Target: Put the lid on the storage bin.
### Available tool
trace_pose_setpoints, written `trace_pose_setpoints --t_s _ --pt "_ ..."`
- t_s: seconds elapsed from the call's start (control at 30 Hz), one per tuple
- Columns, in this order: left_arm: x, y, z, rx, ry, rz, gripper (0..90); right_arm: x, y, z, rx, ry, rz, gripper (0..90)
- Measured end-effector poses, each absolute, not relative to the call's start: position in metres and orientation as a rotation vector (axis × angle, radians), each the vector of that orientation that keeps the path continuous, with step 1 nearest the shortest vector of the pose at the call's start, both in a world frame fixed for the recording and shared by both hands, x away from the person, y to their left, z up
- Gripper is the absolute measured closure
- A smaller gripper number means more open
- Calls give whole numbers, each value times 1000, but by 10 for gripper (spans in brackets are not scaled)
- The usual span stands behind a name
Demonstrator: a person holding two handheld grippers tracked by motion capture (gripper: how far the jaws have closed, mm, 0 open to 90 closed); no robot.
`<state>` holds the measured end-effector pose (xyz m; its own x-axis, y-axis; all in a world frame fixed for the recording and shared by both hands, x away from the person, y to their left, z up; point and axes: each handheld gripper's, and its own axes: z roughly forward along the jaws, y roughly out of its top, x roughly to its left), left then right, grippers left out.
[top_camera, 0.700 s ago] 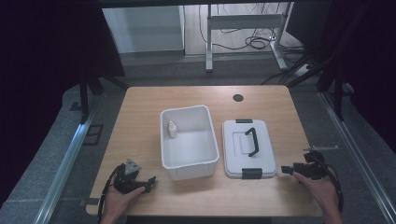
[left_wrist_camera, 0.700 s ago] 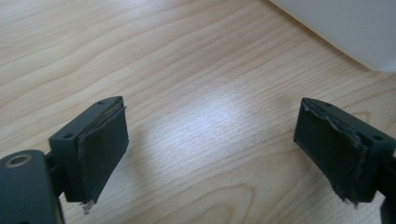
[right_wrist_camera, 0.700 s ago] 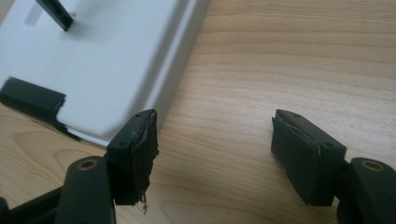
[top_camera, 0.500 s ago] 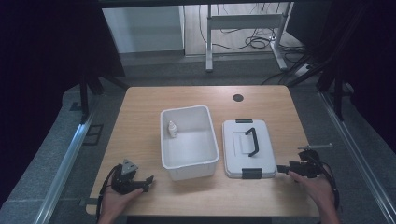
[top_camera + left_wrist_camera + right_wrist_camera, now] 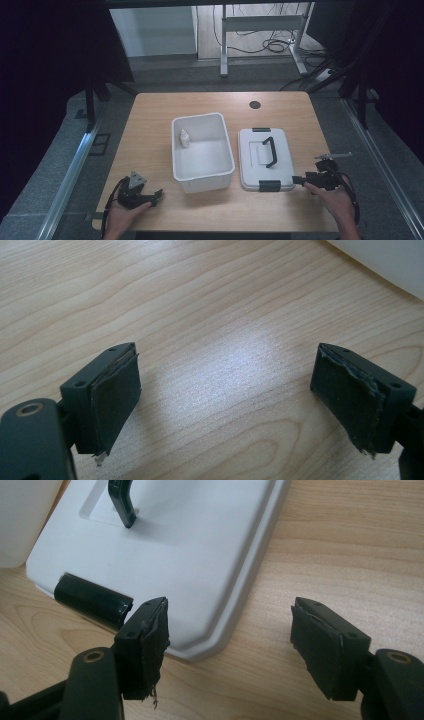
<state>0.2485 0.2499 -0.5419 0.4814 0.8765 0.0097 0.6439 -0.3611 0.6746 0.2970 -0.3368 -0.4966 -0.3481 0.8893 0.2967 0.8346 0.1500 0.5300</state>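
Note:
A white bin (image 5: 205, 181) stands mid-table with a small white bottle (image 5: 184, 138) upright inside, near its left wall. Right of it lies a flat white lid (image 5: 252, 170) with a black handle (image 5: 270, 151) and a black latch (image 5: 269, 186) on its near edge. My right gripper (image 5: 296, 180) is open and points left at the lid's near right corner. In the right gripper view the lid (image 5: 175, 555) corner lies just beyond the open right gripper (image 5: 230, 640), untouched, with the latch (image 5: 92, 600) to the left. My left gripper (image 5: 155, 195) rests open at the front left, the left gripper (image 5: 225, 400) showing bare table between its pads.
The wooden table (image 5: 150, 130) has a round cable hole (image 5: 255, 105) at the back. A corner of the bin (image 5: 390, 260) shows beyond the left jaws. A desk frame and cables stand on the floor behind the table.
My right gripper has slid left along the front of the table, up to the lid's near right corner. The left gripper has barely moved.

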Motion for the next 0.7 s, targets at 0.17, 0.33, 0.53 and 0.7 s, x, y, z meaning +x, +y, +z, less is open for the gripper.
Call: trace_pose_setpoints --t_s 0.17,0.33,0.53,0.7 --pt "249 250 -543 2114 1256 495 127 293 -339 -494 1750 2295 988 317" --pt "249 248 -544 2104 1249 487 128 294 -340 -488 1769 2272 1140 318" --pt "249 246 -544 2110 1224 456 128 298 -321 -465 1736 2255 1235 319" --pt "250 248 -545 2110 1216 444 124 301 -306 -457 1753 2265 1212 325"
